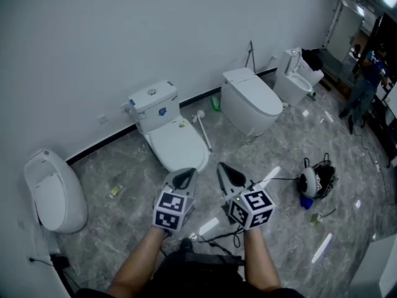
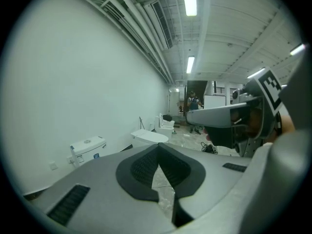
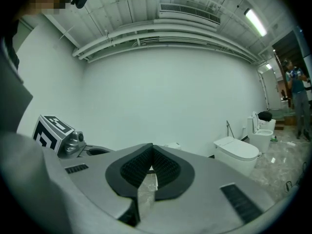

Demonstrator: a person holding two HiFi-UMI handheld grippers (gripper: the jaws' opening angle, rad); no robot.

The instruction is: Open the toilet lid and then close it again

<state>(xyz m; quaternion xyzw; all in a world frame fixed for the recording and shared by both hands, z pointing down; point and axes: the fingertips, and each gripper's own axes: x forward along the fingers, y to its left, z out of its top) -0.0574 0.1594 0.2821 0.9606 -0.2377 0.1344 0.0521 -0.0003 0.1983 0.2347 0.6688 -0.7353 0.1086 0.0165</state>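
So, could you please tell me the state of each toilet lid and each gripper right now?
Left gripper: shut, empty.
Right gripper: shut, empty.
Tank toilet: lid down.
Tankless toilet: lid down.
Far toilet: lid up.
Leftmost toilet: lid down, it seems.
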